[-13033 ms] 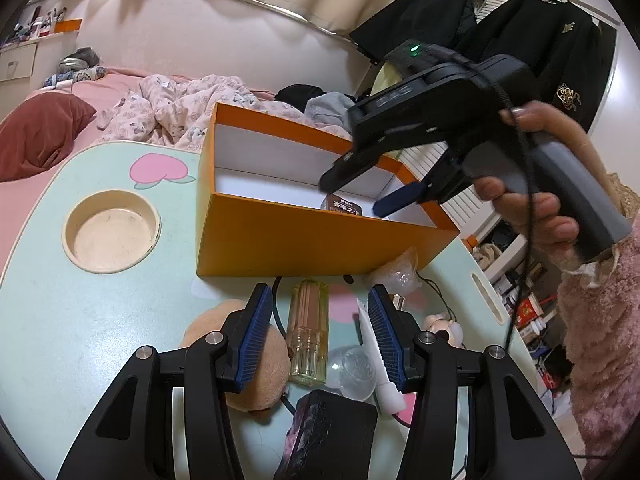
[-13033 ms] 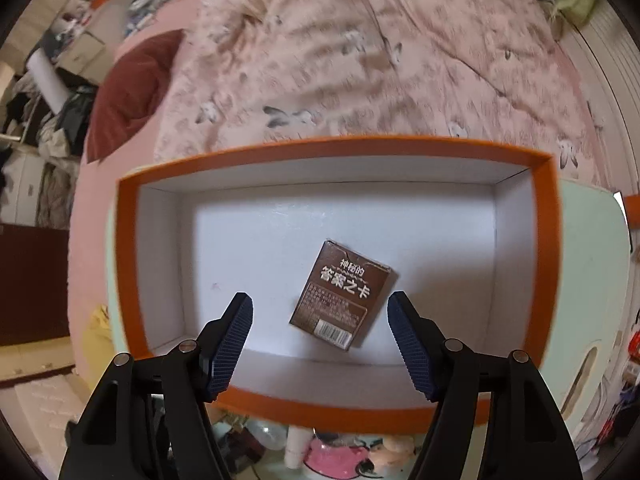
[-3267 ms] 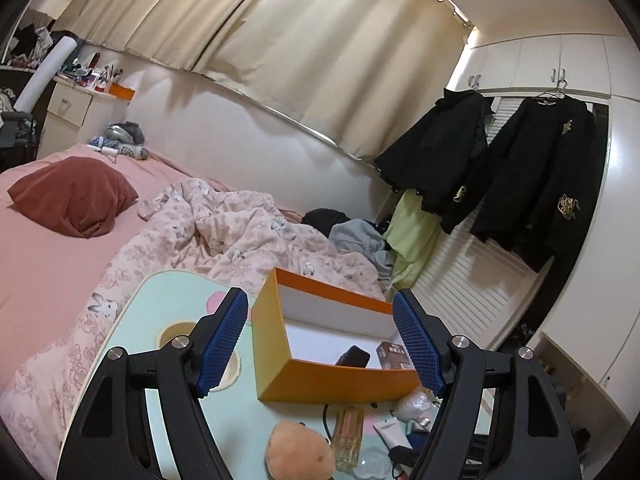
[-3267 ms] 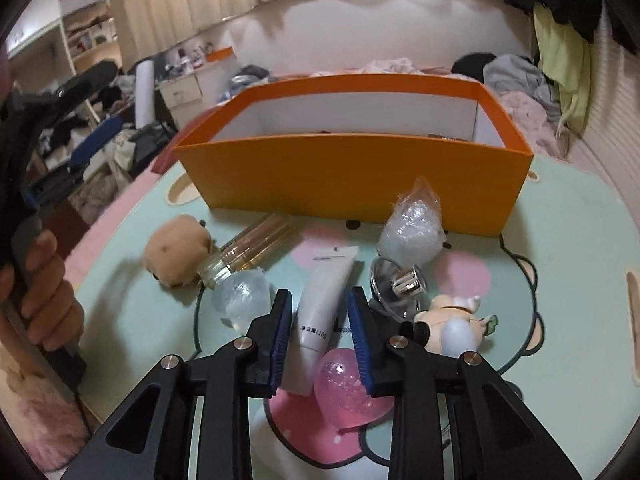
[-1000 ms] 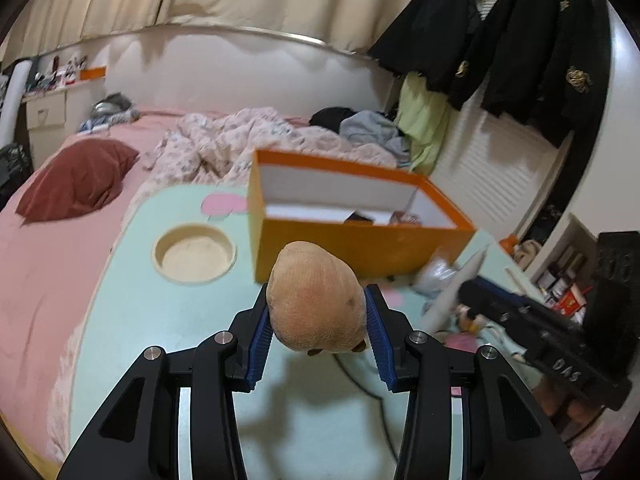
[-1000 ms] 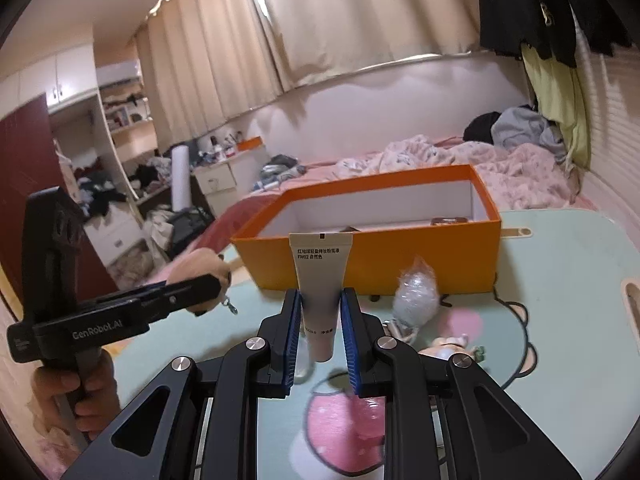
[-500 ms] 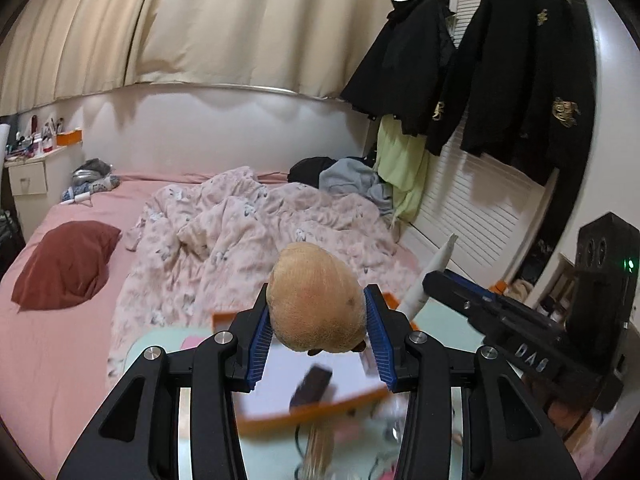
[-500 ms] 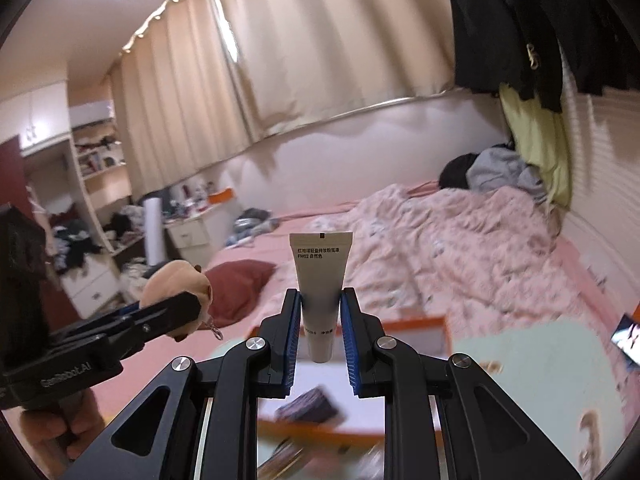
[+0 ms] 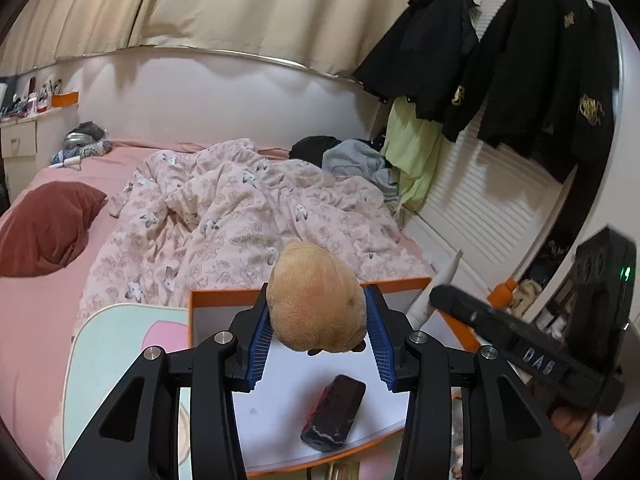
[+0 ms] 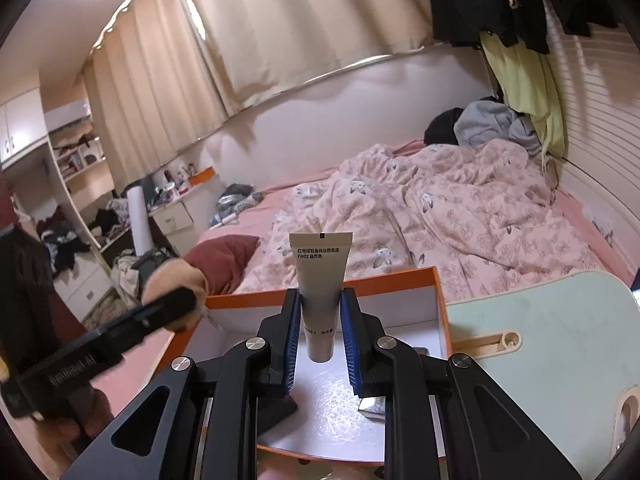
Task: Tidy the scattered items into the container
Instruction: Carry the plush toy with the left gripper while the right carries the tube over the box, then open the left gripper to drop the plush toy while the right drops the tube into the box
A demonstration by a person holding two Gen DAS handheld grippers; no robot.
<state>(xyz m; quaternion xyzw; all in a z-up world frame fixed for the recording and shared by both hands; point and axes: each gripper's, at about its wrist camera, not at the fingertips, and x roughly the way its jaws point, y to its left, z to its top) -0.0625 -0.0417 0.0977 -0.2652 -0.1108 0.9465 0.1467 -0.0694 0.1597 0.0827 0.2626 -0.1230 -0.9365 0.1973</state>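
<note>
The plush toy (image 9: 316, 300) is clamped between the blue pads of the left gripper (image 9: 317, 340), above the orange box (image 9: 224, 294). A dark block (image 9: 334, 412), perhaps a case, lies on the box floor at 6 o'clock from the toy. The right gripper (image 10: 320, 336) is closed on a white tube (image 10: 320, 280), upright over the same box, with the table (image 10: 540, 320) at 3 o'clock and the bed (image 10: 460, 220) beyond.

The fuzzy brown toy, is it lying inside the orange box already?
No, the fuzzy brown toy is gripped in the left gripper jaws above the orange box.
</note>
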